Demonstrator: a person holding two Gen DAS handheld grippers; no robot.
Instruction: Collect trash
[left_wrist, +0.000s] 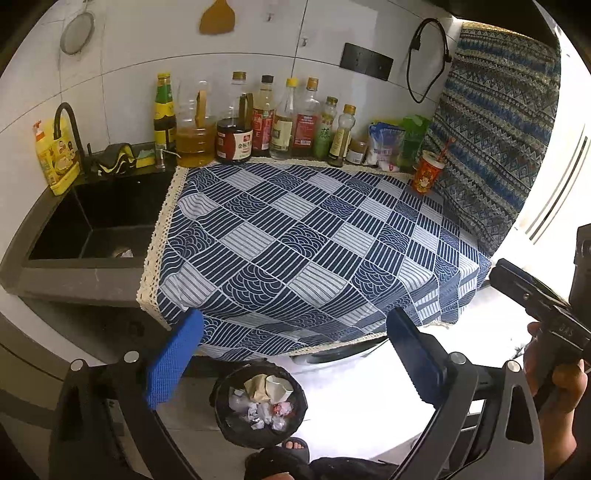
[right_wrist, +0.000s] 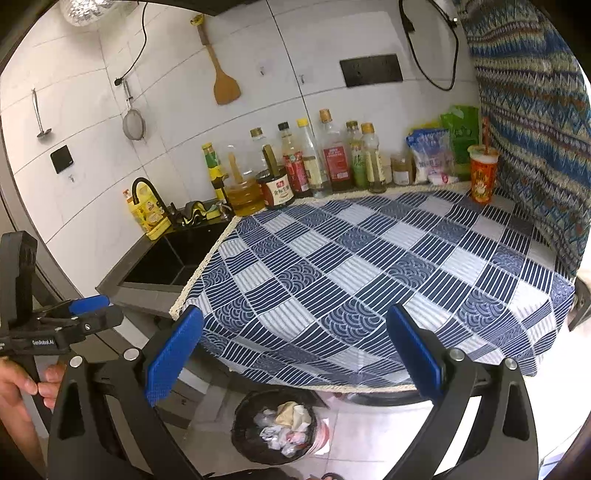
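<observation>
While both grippers' jaws gape empty, a blue checked cloth (left_wrist: 314, 236) covers the counter — bottles (left_wrist: 284, 122) lining the tiled wall.

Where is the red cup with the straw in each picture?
Left wrist view: the red cup stands far right on the checked cloth, beside the patterned fabric.
Right wrist view: the cup stands upper right, same corner.
Shared landmark: the row of bottles along the wall.
</observation>
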